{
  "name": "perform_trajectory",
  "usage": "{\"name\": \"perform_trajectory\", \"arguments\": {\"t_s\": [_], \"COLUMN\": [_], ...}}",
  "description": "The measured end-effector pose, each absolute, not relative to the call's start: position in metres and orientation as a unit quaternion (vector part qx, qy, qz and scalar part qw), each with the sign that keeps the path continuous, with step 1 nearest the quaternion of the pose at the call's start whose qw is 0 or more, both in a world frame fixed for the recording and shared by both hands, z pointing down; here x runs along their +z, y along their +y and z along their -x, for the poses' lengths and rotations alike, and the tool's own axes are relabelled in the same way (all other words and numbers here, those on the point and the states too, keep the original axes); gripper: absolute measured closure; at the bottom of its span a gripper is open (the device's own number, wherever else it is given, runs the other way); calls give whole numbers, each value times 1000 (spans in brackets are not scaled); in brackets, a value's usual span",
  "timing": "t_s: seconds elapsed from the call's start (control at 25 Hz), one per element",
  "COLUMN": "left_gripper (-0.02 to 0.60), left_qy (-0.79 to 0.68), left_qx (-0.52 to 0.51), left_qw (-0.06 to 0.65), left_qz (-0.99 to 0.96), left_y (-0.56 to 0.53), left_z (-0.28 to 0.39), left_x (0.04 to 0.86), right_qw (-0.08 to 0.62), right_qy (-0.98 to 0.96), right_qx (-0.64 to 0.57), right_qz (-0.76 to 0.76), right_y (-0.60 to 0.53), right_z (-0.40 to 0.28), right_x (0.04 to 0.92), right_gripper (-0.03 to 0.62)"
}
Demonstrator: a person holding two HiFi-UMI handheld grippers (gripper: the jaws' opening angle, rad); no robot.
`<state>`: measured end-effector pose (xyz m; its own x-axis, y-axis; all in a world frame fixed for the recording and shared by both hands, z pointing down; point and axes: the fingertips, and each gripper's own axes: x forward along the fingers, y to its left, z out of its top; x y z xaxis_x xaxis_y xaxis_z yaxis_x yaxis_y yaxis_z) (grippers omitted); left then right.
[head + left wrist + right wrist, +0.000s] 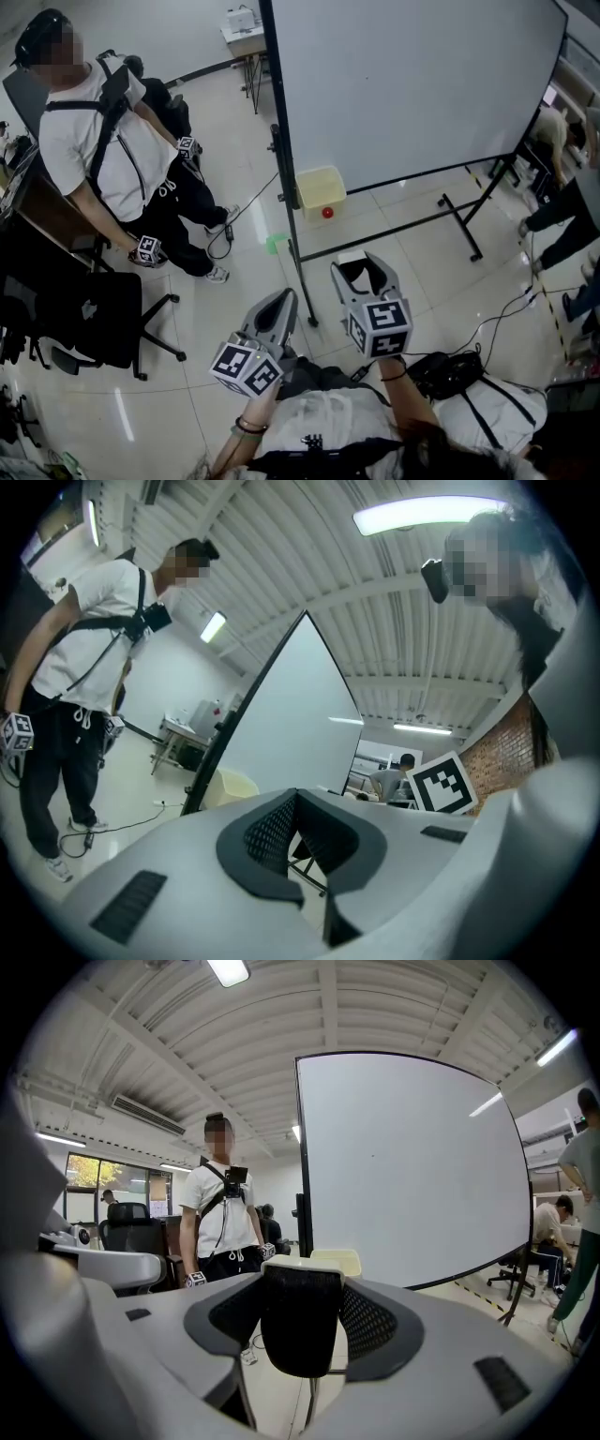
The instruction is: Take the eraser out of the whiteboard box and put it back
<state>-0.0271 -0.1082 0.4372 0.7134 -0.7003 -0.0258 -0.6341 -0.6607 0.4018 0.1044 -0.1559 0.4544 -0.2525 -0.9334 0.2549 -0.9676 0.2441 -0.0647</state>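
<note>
Two grippers in play: right gripper pinches the black eraser upright, out of the yellow whiteboard box at its eleven o'clock, probably lined up for the return. Left gripper sits pressed together, empty, parked aside.

One large whiteboard on a black stand, one pale yellow plastic box, one small red round thing, one black-felt eraser and one black office chair. Two grey handheld grippers: left gripper, right gripper. One standing person in a white T-shirt carries two marker cubes.
</note>
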Motion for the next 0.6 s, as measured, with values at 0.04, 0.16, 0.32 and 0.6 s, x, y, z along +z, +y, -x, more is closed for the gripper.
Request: {"name": "perform_trajectory", "arguments": {"t_s": [0.04,0.16,0.32,0.6], "left_gripper": [595,595,595,595], "left_qy": [-368,-371,-370,-381], "left_qx": [-90,-94,-93,-94], "left_qw": [186,192,195,198], "left_qz": [-907,-904,-903,-898], "left_y": [-109,-113,-115,-127], "left_z": [28,30,31,38], "left_x": [438,439,441,444], "right_qw": [82,83,81,77], "right_qy": [-785,-786,-788,-794], "right_qx": [104,105,108,98], "right_qz": [-605,-604,-600,-595], "right_y": [-157,-160,-164,-190], "right_z": [-104,-102,-98,-98], "right_x": [454,454,451,440], "right_gripper": [327,327,327,327]}}
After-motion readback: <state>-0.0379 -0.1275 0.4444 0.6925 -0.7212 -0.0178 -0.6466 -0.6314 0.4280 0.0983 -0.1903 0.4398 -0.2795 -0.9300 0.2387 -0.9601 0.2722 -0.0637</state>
